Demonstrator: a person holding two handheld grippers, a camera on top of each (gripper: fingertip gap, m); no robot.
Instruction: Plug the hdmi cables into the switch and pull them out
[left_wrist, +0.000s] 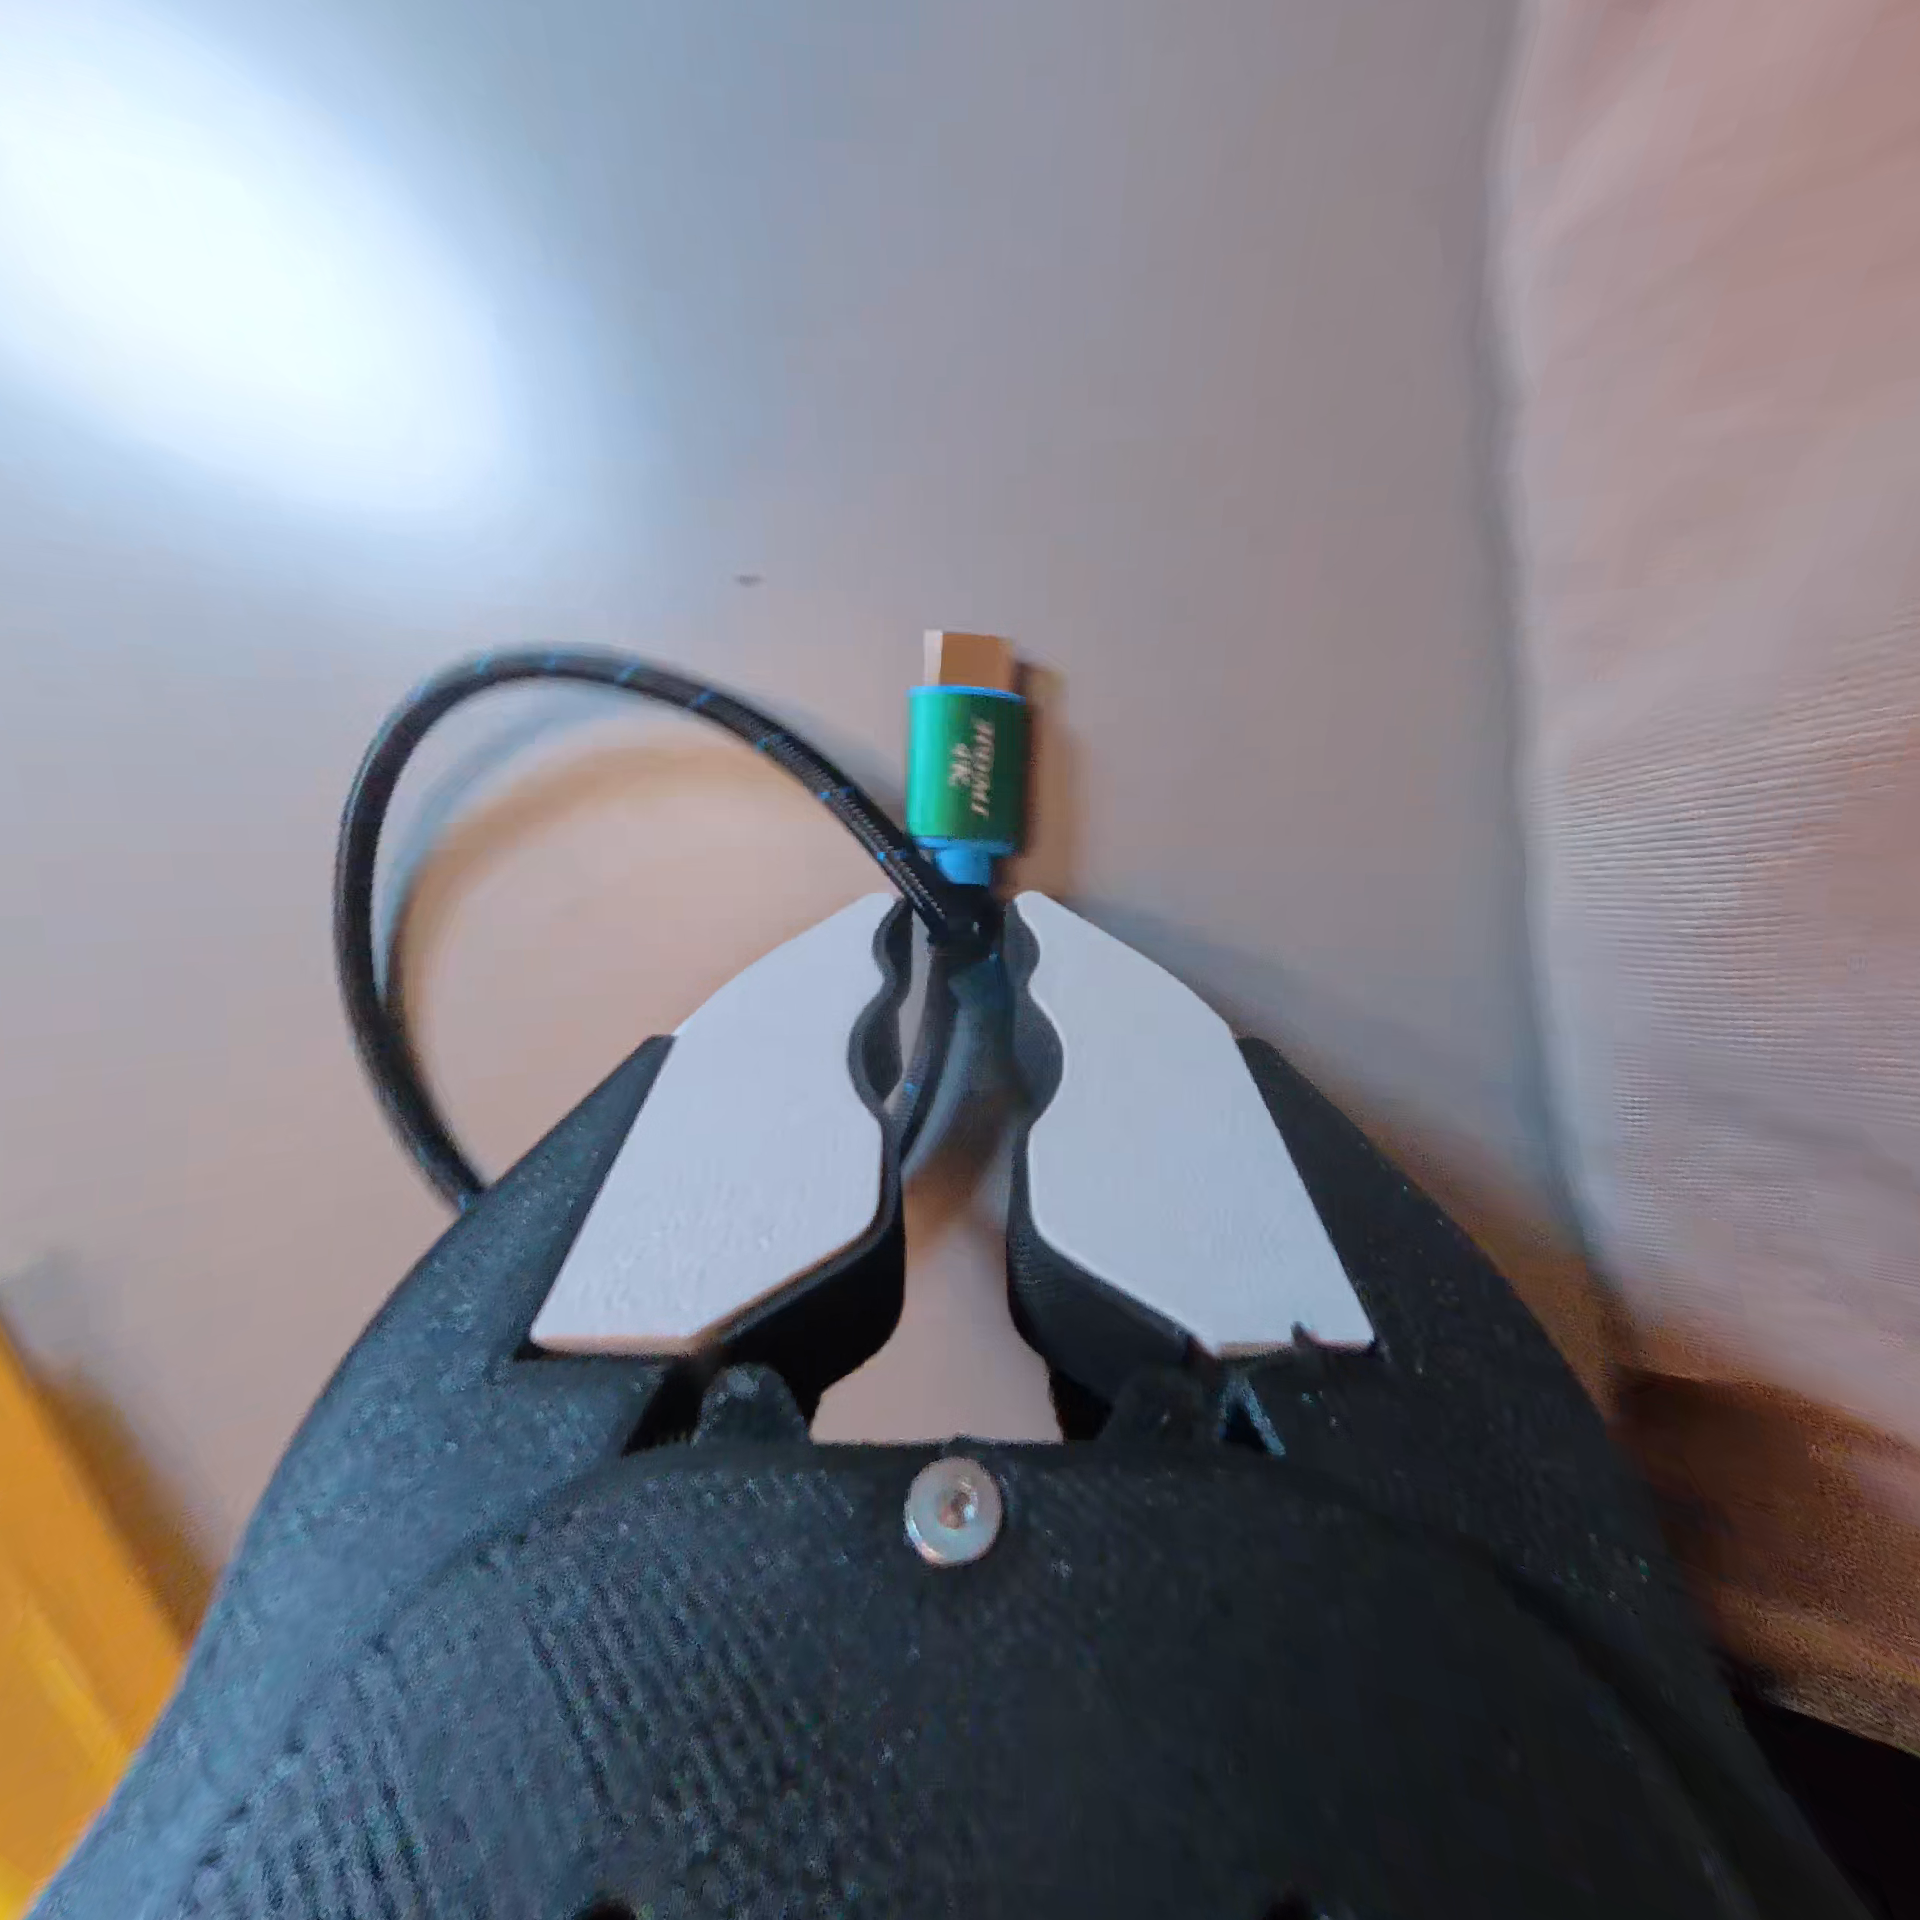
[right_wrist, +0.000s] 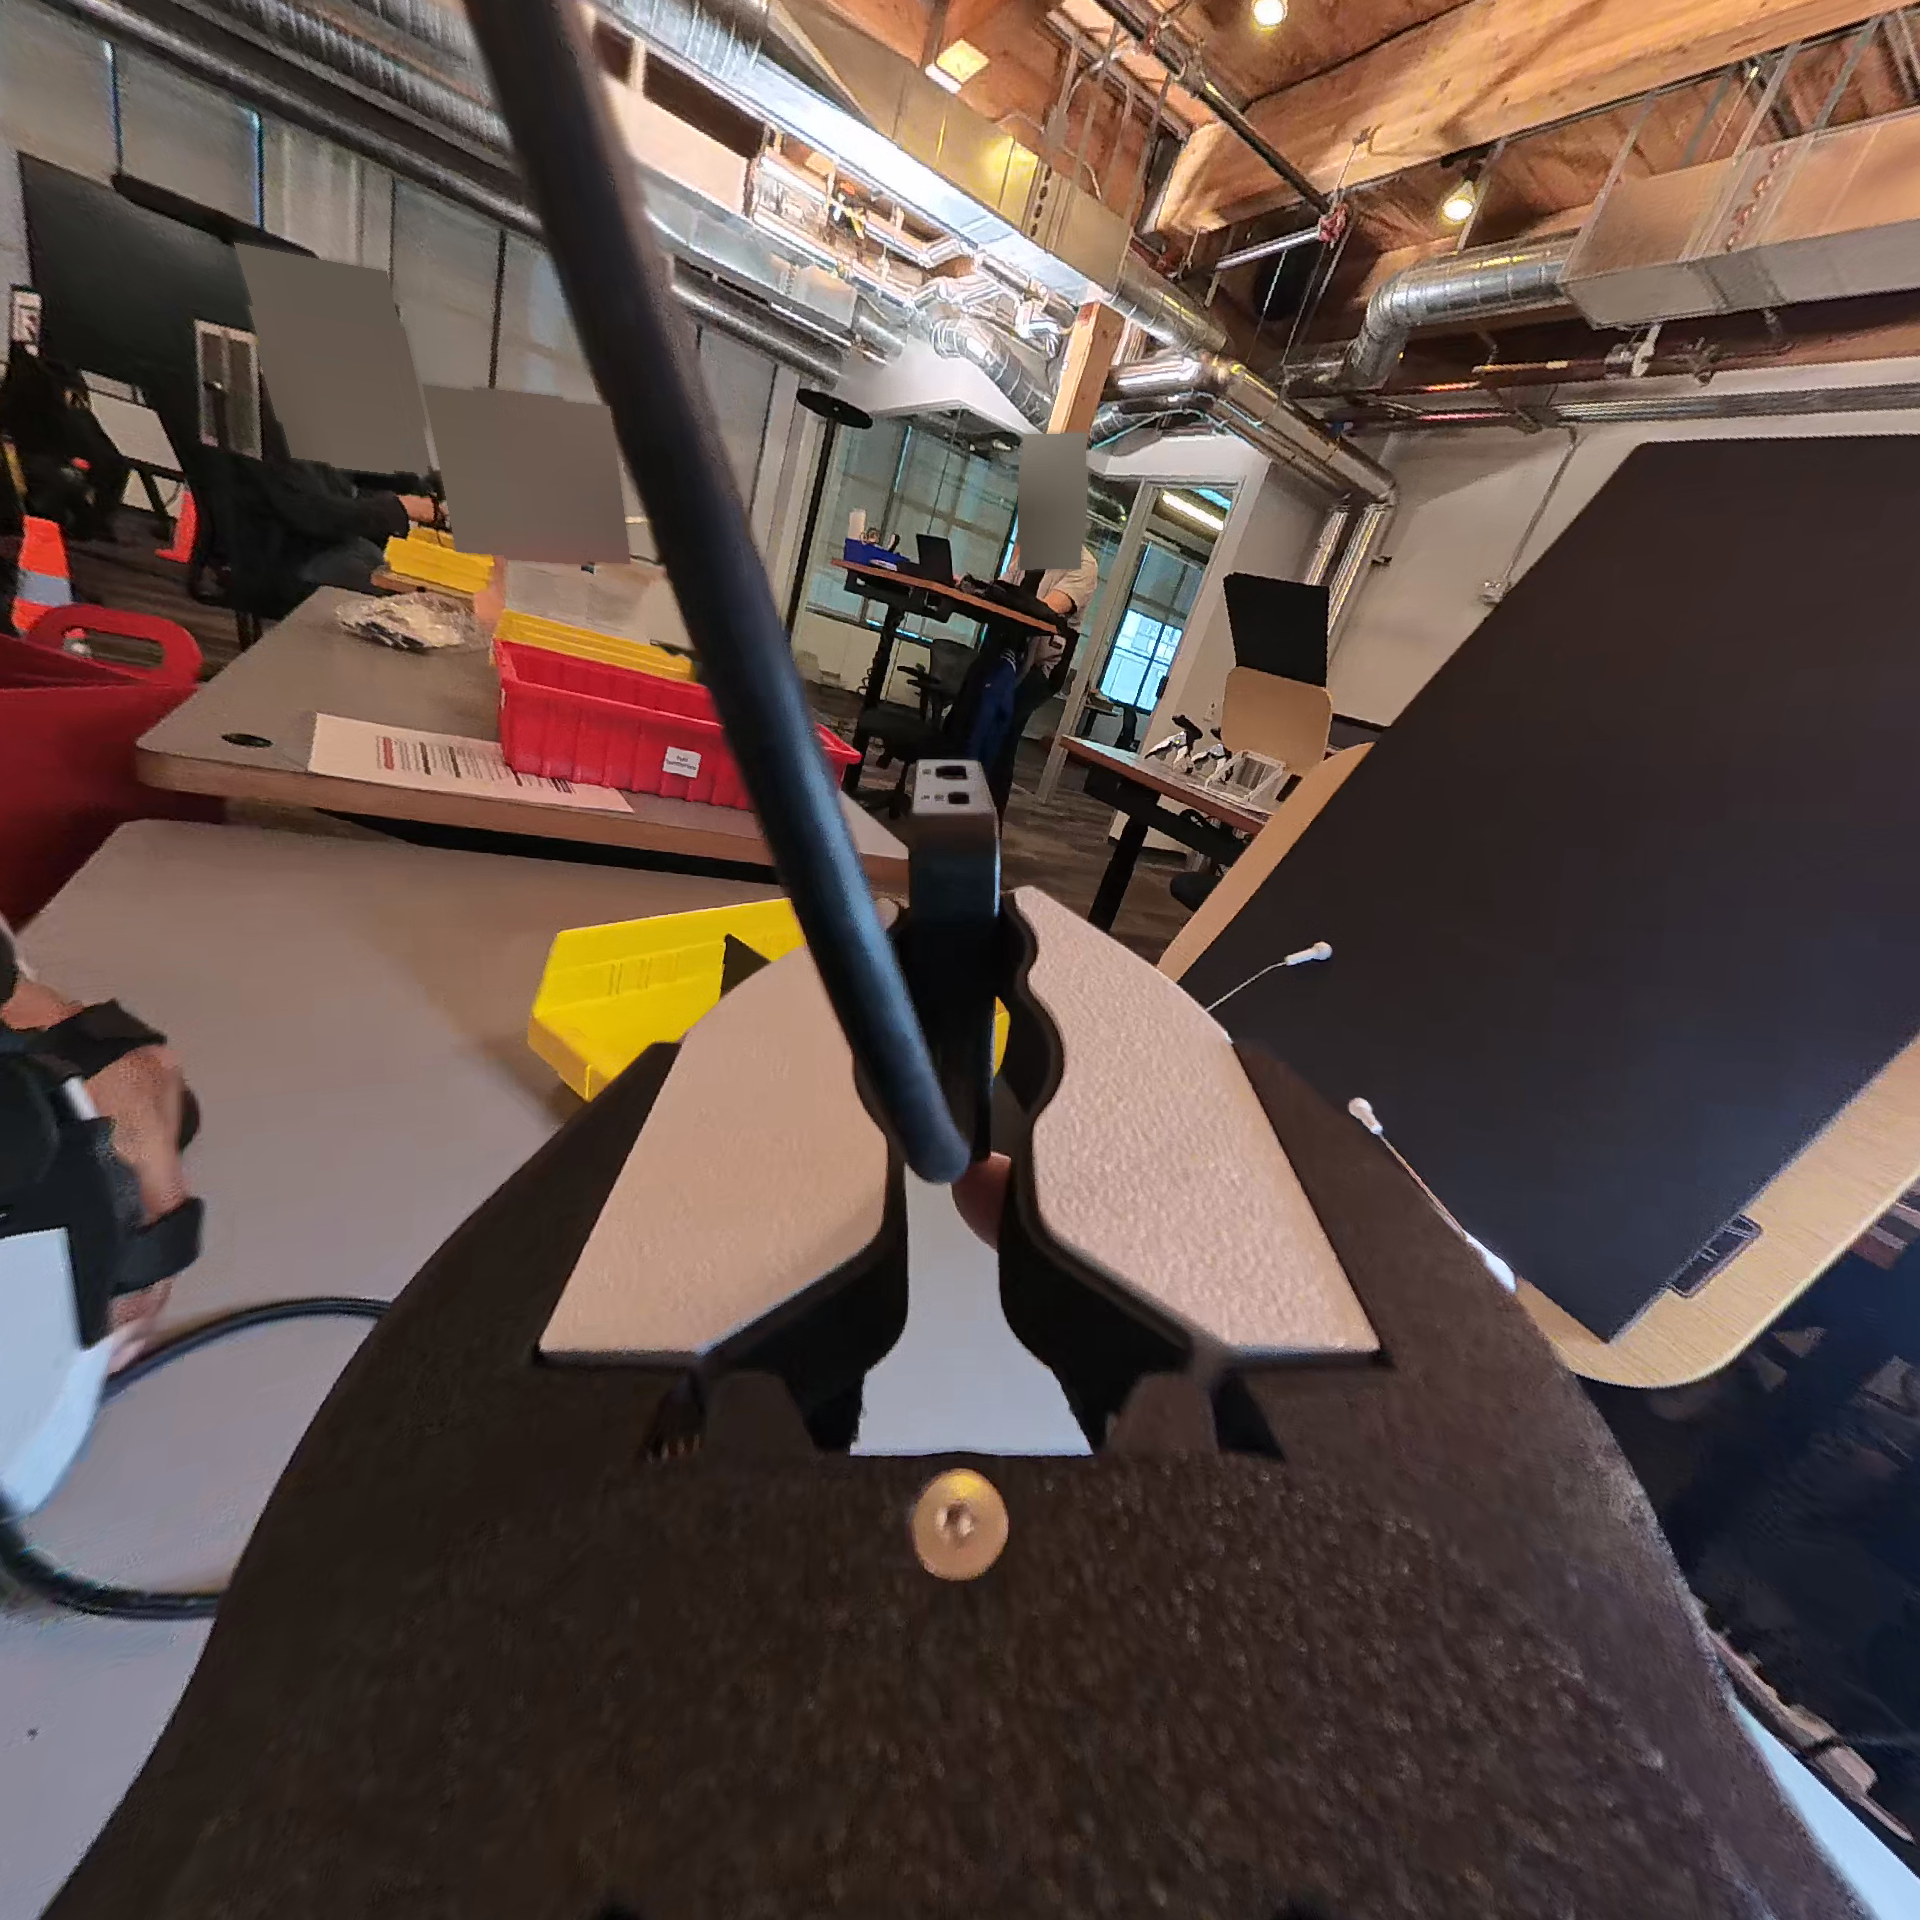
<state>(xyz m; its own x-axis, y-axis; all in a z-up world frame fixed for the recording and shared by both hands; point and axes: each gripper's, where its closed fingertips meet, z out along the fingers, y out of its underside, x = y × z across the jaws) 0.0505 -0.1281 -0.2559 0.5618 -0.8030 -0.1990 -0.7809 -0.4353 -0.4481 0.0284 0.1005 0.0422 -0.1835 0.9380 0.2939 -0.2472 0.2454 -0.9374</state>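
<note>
The left claw (left_wrist: 954, 914) is clamped on a braided black cable (left_wrist: 416, 790) just behind its plug (left_wrist: 964, 764), a green metal shell with a gold tip that points away from the camera. The plug hangs free above the pale surface (left_wrist: 1195, 468), and the cable loops out to the left and back under the claw's body. The background here is smeared, so what the pale mass at the right edge is, I cannot tell.

The right claw (right_wrist: 951, 920) is closed on the switch (right_wrist: 954, 831), a small black box held edge-up between the tips, with its end sockets facing away, towards the room. A smooth black cable (right_wrist: 665, 416) runs from the top of the frame down to the near end of the switch, between the fingers. Behind the claw, a yellow bin (right_wrist: 644, 987) lies on the grey surface (right_wrist: 312, 1018). A gloved hand (right_wrist: 125, 1143) shows at the left edge, with another black cable (right_wrist: 104, 1600) curving on the surface below it.
</note>
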